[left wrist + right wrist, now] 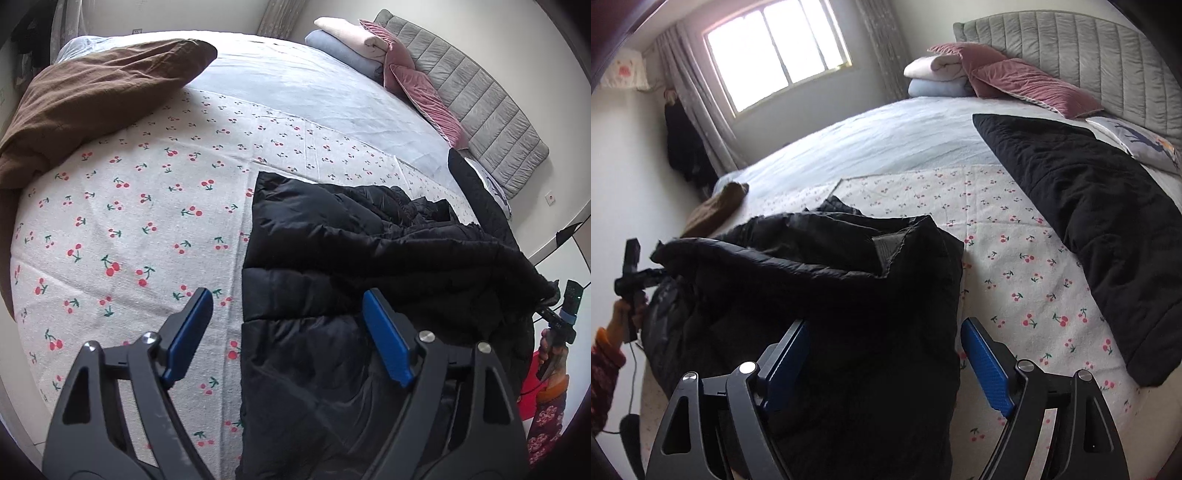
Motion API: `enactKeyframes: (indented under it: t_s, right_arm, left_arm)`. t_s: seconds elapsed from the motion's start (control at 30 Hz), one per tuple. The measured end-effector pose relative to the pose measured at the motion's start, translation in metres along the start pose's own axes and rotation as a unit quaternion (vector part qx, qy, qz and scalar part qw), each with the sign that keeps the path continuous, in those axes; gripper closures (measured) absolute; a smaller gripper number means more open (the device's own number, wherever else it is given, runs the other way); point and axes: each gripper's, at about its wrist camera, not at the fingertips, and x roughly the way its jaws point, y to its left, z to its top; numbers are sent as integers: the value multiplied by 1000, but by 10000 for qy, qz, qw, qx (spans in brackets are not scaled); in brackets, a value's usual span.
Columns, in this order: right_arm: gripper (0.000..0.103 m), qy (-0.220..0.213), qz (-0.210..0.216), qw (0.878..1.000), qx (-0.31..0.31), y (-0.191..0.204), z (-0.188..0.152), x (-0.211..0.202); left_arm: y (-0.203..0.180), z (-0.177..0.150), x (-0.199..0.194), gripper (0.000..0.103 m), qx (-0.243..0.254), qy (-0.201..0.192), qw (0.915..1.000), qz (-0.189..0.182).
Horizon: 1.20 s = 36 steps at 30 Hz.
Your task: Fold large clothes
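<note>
Black quilted nylon: a puffer jacket [332,280] lies bunched on the cherry-print sheet [122,221] near the bed's foot edge, partly doubled over, one flap standing up in a ridge along the middle. Left gripper [286,336] hovers over the jacket's straight left border, blue pads spread wide, nothing between them; one finger sits over bare sheet, the other over the fabric. Right gripper [882,363] likewise spread, straddling the jacket's right border, not pinching anything. Judgement: a fold is half made and both tools are between grasps, lined up on opposite borders. Next move likely calls for each gripper to drop onto its border and close on a firm layer of the padding, then lift evenly so the slippery shell does not slide out or drag the sheet. A second black quilted garment [1089,229] lies flat toward the head of the bed on the right side, apart from the jacket. Brown cloth [92,96] heaped at the far left edge. Pink velvet cushions [1015,74] and folded blankets [934,77] rest against the grey padded headboard [1089,48]. Hard to read: sleeves, collar and zip are lost in the dark folds, so which side faces up cannot be told. The jacket's near hem is cut off behind the gripper bodies in both views.
</note>
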Motion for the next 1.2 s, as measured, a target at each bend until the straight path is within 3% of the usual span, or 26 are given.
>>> enactKeyframes:
  t_s: [0.07, 0.13, 0.17, 0.2, 0.27, 0.3, 0.33, 0.5, 0.6, 0.87, 1.0, 1.1, 1.2]
  right_arm:
    - [19, 187, -169, 9997, 75, -5, 16, 21]
    - [19, 196, -157, 9991, 345, -13, 31, 37]
    - [20, 157, -90, 9986, 490, -15, 36, 42]
    - [23, 70, -25, 9979, 646, -17, 39, 45]
    - [51, -83, 151, 9964, 826, -15, 43, 45]
    - [81, -134, 241, 9959, 861, -12, 44, 44]
    - [90, -212, 241, 9955, 894, -9, 45, 41]
    - [94, -905, -350, 9901, 1018, -3, 64, 8]
    - [95, -1249, -499, 9840, 1168, -5, 86, -4]
    - [95, -1505, -1159, 9730, 1315, -9, 141, 35]
    - [94, -1243, -1486, 9726, 1282, -20, 149, 79]
    - [90, -894, -1637, 9730, 1357, -35, 147, 113]
    - [79, -552, -1643, 9717, 1604, -53, 142, 138]
  left_arm:
    - [-2, 3, 1, 34, -120, 37, 9999, -107]
    - [-4, 8, 3, 57, -214, 94, 9997, -85]
    - [-5, 9, 3, 63, -241, 72, 9997, -9]
    - [-6, 11, 1, 77, -259, 12, 9996, 53]
    - [-7, 15, -8, 93, -372, -257, 9984, 333]
    - [-8, 16, -15, 95, -435, -443, 9973, 382]
    - [-10, 19, -21, 96, -446, -604, 9963, 428]
    - [-36, 40, -45, 97, -203, -1415, 9870, 731]
    - [-53, 66, -47, 97, -109, -1724, 9810, 887]
    - [-69, 130, -2, 97, -103, -2201, 9640, 1486]
    - [-69, 137, 43, 97, 77, -2119, 9587, 1895]
    - [-62, 133, 83, 94, 175, -1792, 9570, 2275]
    - [-41, 134, 115, 91, -12, -1280, 9598, 2496]
